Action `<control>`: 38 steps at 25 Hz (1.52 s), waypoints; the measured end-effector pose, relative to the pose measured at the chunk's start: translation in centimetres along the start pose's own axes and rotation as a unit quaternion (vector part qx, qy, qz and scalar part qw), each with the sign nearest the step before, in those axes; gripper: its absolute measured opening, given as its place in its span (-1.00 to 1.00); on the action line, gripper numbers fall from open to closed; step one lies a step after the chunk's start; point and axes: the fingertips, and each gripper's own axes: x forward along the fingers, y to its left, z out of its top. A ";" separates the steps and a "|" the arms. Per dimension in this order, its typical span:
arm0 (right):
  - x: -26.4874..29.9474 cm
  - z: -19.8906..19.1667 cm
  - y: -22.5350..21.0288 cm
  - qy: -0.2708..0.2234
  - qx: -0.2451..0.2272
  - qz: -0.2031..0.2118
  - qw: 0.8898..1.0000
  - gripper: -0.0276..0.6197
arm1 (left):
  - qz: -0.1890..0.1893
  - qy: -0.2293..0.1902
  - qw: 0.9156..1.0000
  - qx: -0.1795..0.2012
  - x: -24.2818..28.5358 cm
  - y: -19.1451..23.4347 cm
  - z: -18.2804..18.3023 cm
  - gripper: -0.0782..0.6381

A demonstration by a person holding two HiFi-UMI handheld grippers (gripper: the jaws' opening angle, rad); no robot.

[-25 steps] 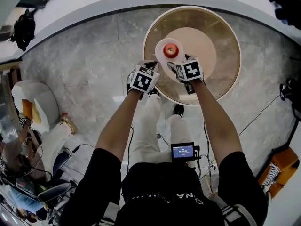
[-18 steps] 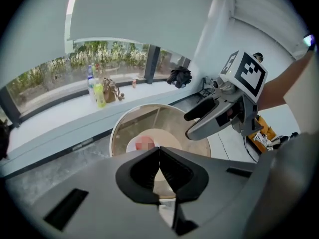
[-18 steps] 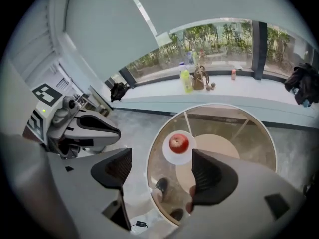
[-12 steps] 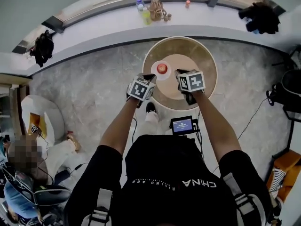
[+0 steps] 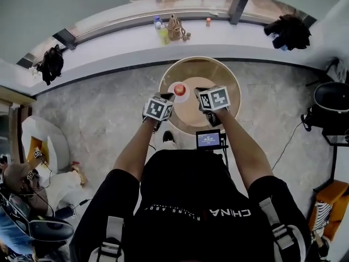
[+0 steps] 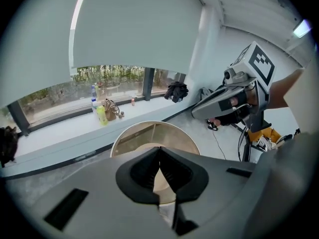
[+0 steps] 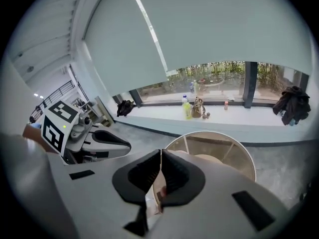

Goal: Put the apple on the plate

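In the head view a red apple (image 5: pixel 180 89) lies on a small white plate (image 5: pixel 172 94) on the round wooden table (image 5: pixel 214 72). Both grippers hang well above the table's near side, held up in front of the person. My left gripper (image 5: pixel 167 97) is just left of the plate, its jaws shut and empty (image 6: pixel 159 159). My right gripper (image 5: pixel 199 93) is just right of the plate; its jaws (image 7: pixel 160 169) have just been closing and now meet with nothing between them. Each gripper shows in the other's view: the right gripper (image 6: pixel 230 101), the left gripper (image 7: pixel 95 140).
Behind the table runs a white window ledge (image 5: pixel 125 42) with bottles and a bag (image 5: pixel 173 28), and dark clothing (image 5: pixel 288 30) at the right. A small screen device (image 5: pixel 209 140) sits near the person's waist. A seated person (image 5: pixel 22 190) is at lower left, a black bin (image 5: pixel 330 107) at right.
Both grippers have lifted up and away from the plate, and the head camera has risen too, so the table looks smaller. The apple stays on the plate.
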 end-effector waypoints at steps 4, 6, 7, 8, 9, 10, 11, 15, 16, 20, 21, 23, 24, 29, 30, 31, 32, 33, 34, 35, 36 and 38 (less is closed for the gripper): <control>-1.6 -1.6 0.8 -0.002 -0.001 0.031 1.000 -0.81 | 0.009 0.005 1.000 0.007 -0.8 -1.7 -0.5 -0.73; -2.8 -2.6 0.9 -0.008 0.011 0.053 0.998 -0.81 | 0.012 0.009 1.000 0.010 -1.2 -3.2 -1.1 -0.73; -3.5 -3.2 0.6 -0.010 0.017 0.062 0.998 -0.81 | 0.013 0.008 1.000 0.010 -1.4 -4.1 -1.2 -0.73; -4.1 -3.9 0.3 -0.010 0.023 0.068 0.997 -0.81 | 0.014 0.007 1.000 0.009 -1.6 -5.1 -1.4 -0.73; -4.7 -4.5 -0.2 -0.010 0.027 0.070 0.997 -0.81 | 0.016 0.005 1.000 0.007 -1.9 -6.0 -1.5 -0.73; -5.2 -5.0 -0.7 -0.010 0.030 0.069 0.997 -0.81 | 0.020 0.003 1.000 0.004 -2.2 -6.7 -1.7 -0.73; -5.5 -5.5 -1.2 -0.010 0.033 0.067 0.997 -0.81 | 0.028 0.003 1.000 0.002 -2.5 -7.4 -2.0 -0.73; -6.0 -8.1 -1.3 0.005 0.050 0.058 0.997 -0.81 | 0.039 0.013 0.999 -0.019 -4.4 -10.3 -5.2 -0.73; -6.2 -8.9 -0.5 0.009 0.052 0.059 0.997 -0.81 | 0.034 0.016 0.999 -0.027 -5.2 -10.9 -6.5 -0.73; -7.6 -12.2 3.7 0.019 0.054 0.056 0.997 -0.81 | 0.025 0.026 0.998 -0.056 -8.4 -11.7 -11.1 -0.73; -8.0 -13.0 4.5 0.020 0.056 0.051 0.997 -0.81 | 0.026 0.022 0.997 -0.063 -9.1 -11.6 -11.7 -0.73; -8.9 -14.3 6.2 0.015 0.057 0.041 0.997 -0.81 | 0.027 0.004 0.997 -0.074 -10.8 -11.8 -12.4 -0.73; -9.5 -14.9 7.1 0.010 0.057 0.034 0.998 -0.81 | 0.025 -0.005 0.997 -0.074 -11.6 -12.3 -12.8 -0.73; -12.4 -18.6 13.4 -0.003 0.034 -0.005 0.999 -0.81 | 0.006 -0.044 0.996 -0.082 -17.3 -15.7 -16.6 -0.73; -12.9 -19.6 15.1 -0.003 0.022 -0.011 1.000 -0.81 | 0.000 -0.055 0.994 -0.091 -18.6 -16.1 -17.7 -0.73; -13.4 -20.6 16.8 -0.002 0.010 -0.016 1.000 -0.81 | -0.007 -0.063 0.994 -0.095 -19.7 -16.6 -18.9 -0.73; -13.8 -21.7 18.3 -0.001 0.000 -0.020 1.000 -0.81 | -0.014 -0.065 0.993 -0.095 -20.6 -17.1 -20.2 -0.73; -14.2 -22.9 19.7 0.000 -0.005 -0.023 1.000 -0.81 | -0.023 -0.063 0.993 -0.094 -21.3 -17.7 -21.6 -0.73; -14.5 -24.2 21.1 0.000 -0.005 -0.024 1.000 -0.81 | -0.032 -0.059 0.994 -0.092 -22.0 -18.4 -23.1 -0.73; -15.0 -25.6 22.2 0.000 -0.001 -0.022 1.000 -0.81 | -0.039 -0.054 0.994 -0.088 -22.5 -19.1 -24.5 -0.73; -15.5 -27.0 23.3 -0.001 0.003 -0.020 1.000 -0.81 | -0.039 -0.052 0.995 -0.082 -23.0 -19.7 -25.9 -0.73; -17.0 -29.7 24.6 -0.001 0.004 -0.022 1.000 -0.81 | -0.025 -0.053 0.996 -0.062 -23.7 -20.9 -27.9 -0.73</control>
